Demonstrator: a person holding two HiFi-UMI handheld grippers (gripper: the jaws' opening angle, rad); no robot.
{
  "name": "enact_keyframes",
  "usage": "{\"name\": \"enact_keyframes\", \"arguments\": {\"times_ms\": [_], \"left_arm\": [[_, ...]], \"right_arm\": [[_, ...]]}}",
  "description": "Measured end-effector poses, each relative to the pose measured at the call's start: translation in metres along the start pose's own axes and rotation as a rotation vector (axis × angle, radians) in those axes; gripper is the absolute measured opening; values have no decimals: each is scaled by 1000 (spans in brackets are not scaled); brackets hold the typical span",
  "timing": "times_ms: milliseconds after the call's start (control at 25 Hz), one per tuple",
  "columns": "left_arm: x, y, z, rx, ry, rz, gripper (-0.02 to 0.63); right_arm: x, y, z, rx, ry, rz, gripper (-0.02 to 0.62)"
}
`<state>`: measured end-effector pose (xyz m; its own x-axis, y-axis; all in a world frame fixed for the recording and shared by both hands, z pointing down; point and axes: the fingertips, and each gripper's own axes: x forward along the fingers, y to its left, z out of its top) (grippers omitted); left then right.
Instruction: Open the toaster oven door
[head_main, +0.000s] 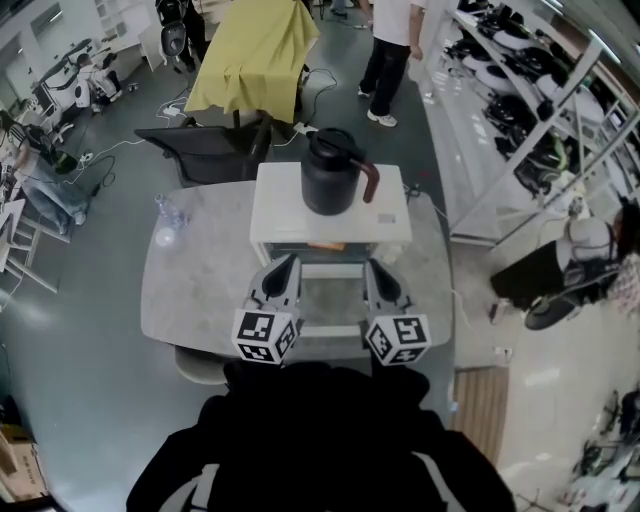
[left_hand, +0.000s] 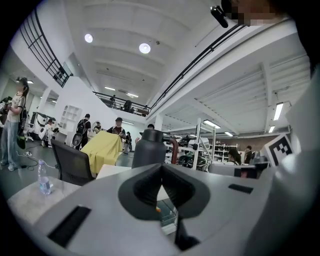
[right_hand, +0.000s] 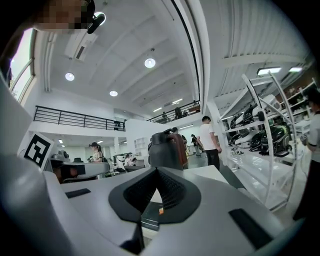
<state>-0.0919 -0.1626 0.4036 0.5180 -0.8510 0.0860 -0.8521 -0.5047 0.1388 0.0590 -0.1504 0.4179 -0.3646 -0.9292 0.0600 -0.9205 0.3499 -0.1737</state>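
Left claw (head_main: 288, 266) and right claw (head_main: 374, 268) are each closed to a point, gripping nothing; both hover side by side just near of the toaster oven (head_main: 282, 215); oven sits on the counter (head_main: 190, 290), glazed door facing near; black jug (head_main: 330, 175) stands on top. Judgement: door is rigid and hinged; glass is slick and fragile; take the handle bar, pulling gently lest oven and jug shift.

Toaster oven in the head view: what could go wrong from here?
The dark jug stands on top of the toaster oven; a hard tug could rock or tip it.
The left gripper and right gripper are both shut and empty, so pushing in like this might shove the toaster oven rather than grip it.
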Motion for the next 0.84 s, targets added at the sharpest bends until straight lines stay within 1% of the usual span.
{"name": "enact_keyframes", "arguments": {"times_ms": [200,360,600,840], "left_arm": [[0,-2,-1,-3,-1,6,3],[2,-7,-6,-2,7,7,3],[5,-10,-13,-10,21,5,3],[6,-10,-14,-4,16,5,3]], "right_arm": [[-5,0,6,-16,-17,5,3],[-8,-7,2,-5,-8,-16,3],[-9,-10,-2,-5,-6,-15,3],[-4,-8,-1,-27,-14,15,2]]}}
